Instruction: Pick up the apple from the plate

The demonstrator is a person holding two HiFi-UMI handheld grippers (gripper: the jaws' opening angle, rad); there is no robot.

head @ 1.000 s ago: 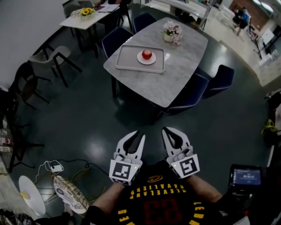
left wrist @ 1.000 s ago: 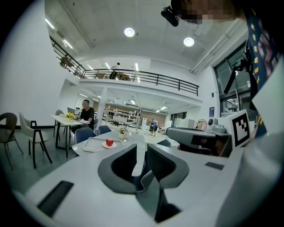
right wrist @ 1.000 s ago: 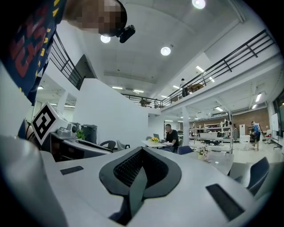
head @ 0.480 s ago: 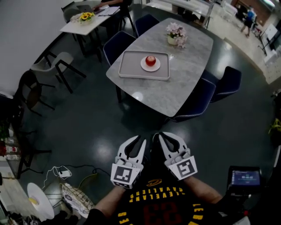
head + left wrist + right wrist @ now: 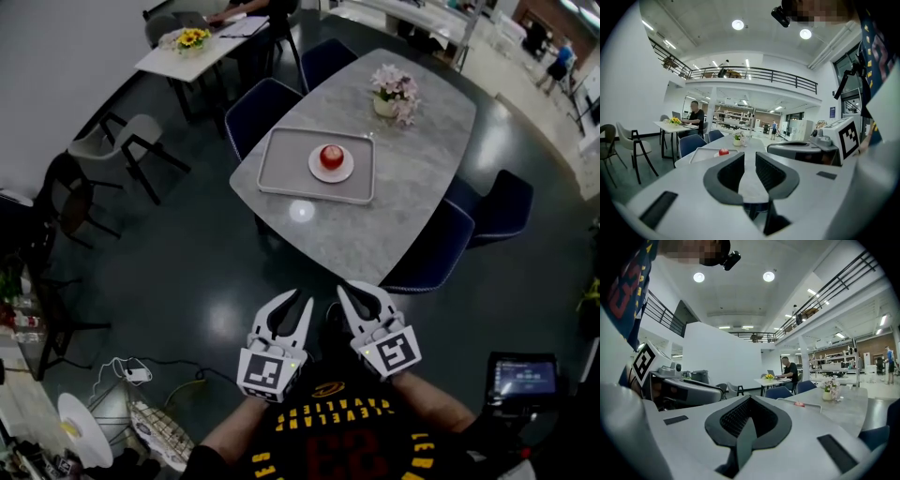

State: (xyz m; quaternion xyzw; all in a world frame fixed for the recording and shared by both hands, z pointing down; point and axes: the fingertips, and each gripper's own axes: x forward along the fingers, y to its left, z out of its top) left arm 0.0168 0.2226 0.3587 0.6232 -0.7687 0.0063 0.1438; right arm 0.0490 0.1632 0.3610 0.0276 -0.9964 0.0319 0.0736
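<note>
A red apple (image 5: 331, 155) sits on a small white plate (image 5: 331, 171). The plate rests on a grey tray (image 5: 281, 169) on a marble table (image 5: 412, 178), far ahead of me. Both grippers hang side by side over the dark floor, well short of the table. My left gripper (image 5: 294, 302) has a narrow gap between its jaws and nothing in it. My right gripper (image 5: 361, 292) has its tips together and is empty. The left gripper view shows the apple (image 5: 723, 151) small beyond the left gripper (image 5: 750, 156). In the right gripper view the apple (image 5: 799, 404) lies far off past the right gripper (image 5: 750, 399).
Blue chairs (image 5: 265, 103) (image 5: 439, 251) (image 5: 503, 204) ring the table, which also holds a pot of pink flowers (image 5: 395, 94). A second table with yellow flowers (image 5: 192, 39) stands at the back left with a person seated. A grey chair (image 5: 120, 145) and floor cables (image 5: 131, 373) are at the left.
The table with the tray and apple has drawn nearer and lower in the head view. Both grippers keep side by side, their jaws unchanged.
</note>
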